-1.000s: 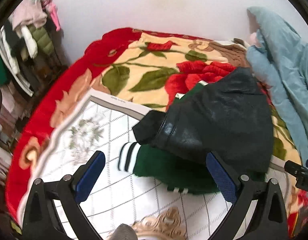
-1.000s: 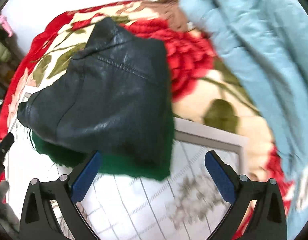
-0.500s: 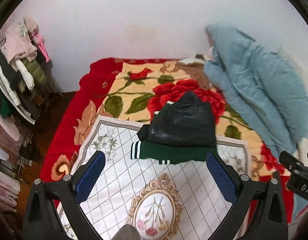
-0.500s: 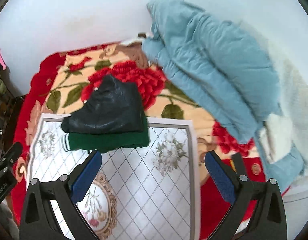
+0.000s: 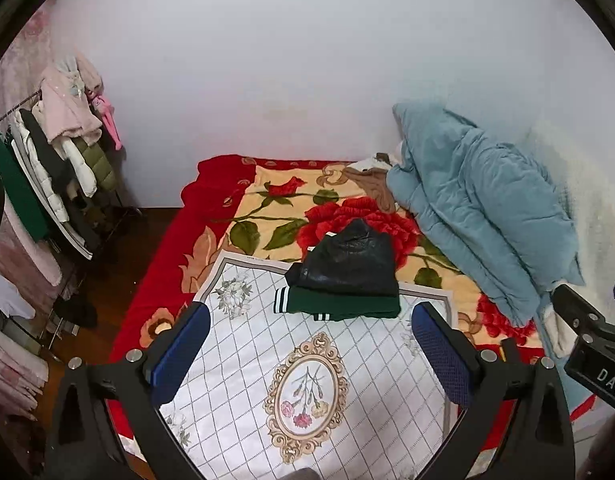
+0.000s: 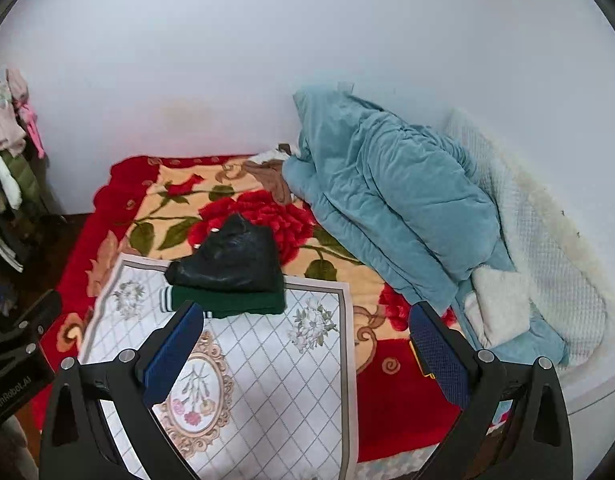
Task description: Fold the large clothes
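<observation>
Clothes rack (image 5: 55, 184) far off to the left of the left gripper (image 5: 311, 348), hung with pink, white, green and dark garments; floor below it is dark wood. Left gripper released, blue pads spread wide, nothing between them; it hangs above the near end of the white quilted mat (image 5: 307, 368), which lies on the bed's red floral blanket (image 5: 267, 208). Folded jacket (image 5: 343, 276) sits ahead of the left gripper, between its fingers' lines and well apart from them; it straddles the mat's far edge, half on mat, half on blanket. Long axis runs left-right across the view; green knit body at the bottom with the white-striped cuff end pointing left, black leather part stacked on top and peaking away from the gripper toward the wall. Right gripper (image 6: 307, 344) also released and empty; in its view the jacket is ahead and left, just past its left finger's tip (image 6: 175, 344), same orientation, cuff to the left. Blue quilt (image 6: 387, 204) piled ahead-right of both grippers against the wall; white bedding (image 6: 539, 248) beyond it at far right.
</observation>
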Available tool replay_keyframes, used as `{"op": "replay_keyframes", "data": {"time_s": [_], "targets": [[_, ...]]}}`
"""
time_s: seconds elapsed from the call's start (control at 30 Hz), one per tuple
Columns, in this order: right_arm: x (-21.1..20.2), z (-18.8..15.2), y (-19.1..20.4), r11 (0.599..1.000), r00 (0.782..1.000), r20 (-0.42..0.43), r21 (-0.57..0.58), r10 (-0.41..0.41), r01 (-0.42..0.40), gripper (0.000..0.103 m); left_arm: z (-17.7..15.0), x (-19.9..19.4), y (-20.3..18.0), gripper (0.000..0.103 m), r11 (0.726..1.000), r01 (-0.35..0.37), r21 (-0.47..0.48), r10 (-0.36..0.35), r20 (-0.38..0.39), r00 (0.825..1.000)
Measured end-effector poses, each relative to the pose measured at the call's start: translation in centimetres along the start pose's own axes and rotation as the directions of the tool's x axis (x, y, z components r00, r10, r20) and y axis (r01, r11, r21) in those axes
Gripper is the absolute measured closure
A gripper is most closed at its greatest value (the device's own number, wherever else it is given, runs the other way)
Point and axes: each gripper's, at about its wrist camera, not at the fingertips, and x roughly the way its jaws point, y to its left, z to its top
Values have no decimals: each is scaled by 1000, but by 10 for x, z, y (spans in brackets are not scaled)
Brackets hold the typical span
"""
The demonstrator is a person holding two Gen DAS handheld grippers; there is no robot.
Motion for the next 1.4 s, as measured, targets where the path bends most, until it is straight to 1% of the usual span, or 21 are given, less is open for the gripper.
{"op": "replay_keyframes", "data": {"time_s": [0.17, 0.33, 0.47, 0.63, 0.9, 1.4], "targets": [[-44, -11, -12, 999, 999, 25, 12, 35, -35, 0, -5, -26, -1, 0, 1000, -18, 1, 18, 15, 1000], [-72, -19, -14, 999, 998, 45, -6, 45, -45, 0, -6, -43, -1, 0, 999, -46, -7, 46, 0, 999], [-86, -18, -17, 998, 997, 45, -11, 63, -63, 0, -4, -51, -2, 0, 998, -65, -7, 65, 17, 998], [-96, -14, -20, 997, 995, 65, -13, 70, -70, 0, -2, -58, 1, 0, 997, -73, -21, 74, 33, 997], [-105, -9, -24, 998, 994, 92, -15, 59, -58, 0, -4, -65, 1, 0, 996, -77, -37, 79, 55, 995], [-109, -13, -28, 998, 994, 94, -21, 57, -55, 0, -2, -69, -2, 0, 997, -71, -39, 73, 66, 995]]}}
